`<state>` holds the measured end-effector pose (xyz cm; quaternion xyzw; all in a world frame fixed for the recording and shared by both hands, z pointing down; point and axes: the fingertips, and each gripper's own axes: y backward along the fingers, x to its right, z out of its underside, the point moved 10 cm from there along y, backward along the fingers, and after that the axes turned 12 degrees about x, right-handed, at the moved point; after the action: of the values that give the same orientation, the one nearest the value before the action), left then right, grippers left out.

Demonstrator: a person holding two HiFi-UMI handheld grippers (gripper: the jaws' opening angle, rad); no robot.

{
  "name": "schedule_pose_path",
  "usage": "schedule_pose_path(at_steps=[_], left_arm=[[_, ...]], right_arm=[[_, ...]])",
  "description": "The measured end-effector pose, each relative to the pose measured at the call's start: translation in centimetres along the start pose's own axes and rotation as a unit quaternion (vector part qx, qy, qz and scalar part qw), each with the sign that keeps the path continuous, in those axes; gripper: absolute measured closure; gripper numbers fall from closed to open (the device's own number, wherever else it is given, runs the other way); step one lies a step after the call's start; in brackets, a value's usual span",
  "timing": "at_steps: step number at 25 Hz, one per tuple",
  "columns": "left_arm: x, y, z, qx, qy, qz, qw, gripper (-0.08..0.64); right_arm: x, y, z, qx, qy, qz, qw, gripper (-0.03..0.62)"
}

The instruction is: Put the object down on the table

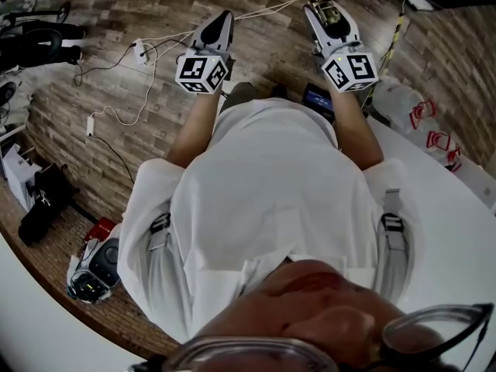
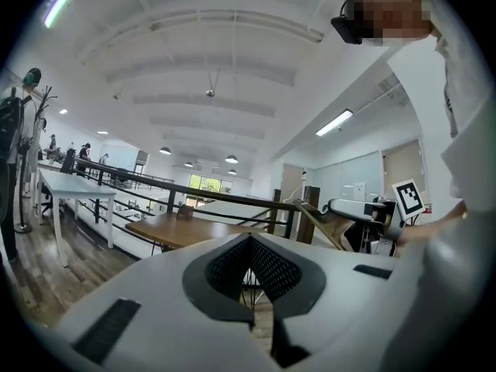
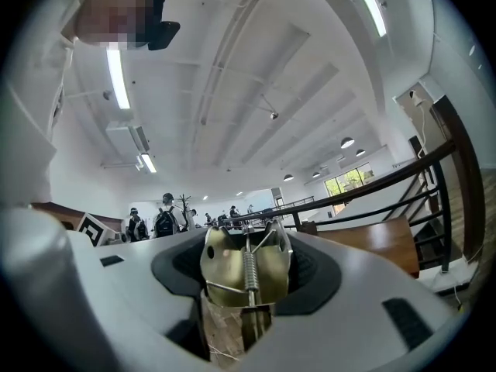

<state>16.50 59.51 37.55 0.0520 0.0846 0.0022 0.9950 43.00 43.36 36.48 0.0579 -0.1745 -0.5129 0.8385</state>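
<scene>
In the head view, you are holding both grippers out ahead of you over the wooden floor [image 1: 116, 138]. The left gripper [image 1: 219, 20] is sitting well apart from the right gripper [image 1: 325, 10]. The white counter [image 1: 465, 231] is lying off to your right, and neither gripper is reaching over it. Loose cables [image 1: 132, 84] are trailing across the floor beside the left gripper.

In the left gripper view, its fingers [image 2: 225, 273] are pressing together with nothing between them. They are pointing out across a big hall, toward a wooden table [image 2: 182, 229] behind a dark railing [image 2: 155, 186]. Your right gripper is showing at the right edge, marker cube facing this way.

In the right gripper view, its fingers [image 3: 310, 273] are clamping a brass-coloured metal clip [image 3: 229, 273]. The clip is standing upright between the dark pads, with a coiled spring [image 3: 249, 273] running down its middle. So you are carrying the clip up in the air, clear of the counter, not resting on anything. People with backpacks [image 3: 165, 222] are standing far off in the hall.
</scene>
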Motion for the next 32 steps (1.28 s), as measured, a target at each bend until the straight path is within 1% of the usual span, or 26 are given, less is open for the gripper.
schedule_pose_path(at_steps=[6, 11, 16, 23, 28, 32], left_arm=[[-0.5, -0.8, 0.1, 0.005, 0.005, -0.008, 0.9999, 0.546], [-3.6, -2.6, 0.6, 0.008, 0.013, -0.018, 0.9997, 0.546], [-8.8, -6.4, 1.3, 0.013, 0.024, -0.029, 0.9992, 0.546], [-17.9, -14.1, 1.4, 0.017, 0.034, -0.043, 0.9983, 0.546], [-24.2, -19.3, 0.8, 0.012, 0.034, -0.034, 0.9988, 0.546], [-27.5, -22.9, 0.3, 0.015, 0.031, -0.019, 0.9992, 0.546]], right_arm=[[2.2, -0.3, 0.5, -0.001, -0.011, 0.008, 1.0, 0.364], [3.5, -3.7, 1.5, -0.004, -0.012, 0.003, 1.0, 0.364], [5.4, -9.0, 2.9, -0.015, -0.008, 0.006, 1.0, 0.364], [8.6, -19.2, 5.0, -0.04, -0.003, 0.008, 0.999, 0.364], [10.3, -26.9, 6.1, -0.05, 0.012, 0.008, 0.999, 0.364], [11.6, -31.3, 6.7, -0.047, 0.016, 0.013, 0.999, 0.364]])
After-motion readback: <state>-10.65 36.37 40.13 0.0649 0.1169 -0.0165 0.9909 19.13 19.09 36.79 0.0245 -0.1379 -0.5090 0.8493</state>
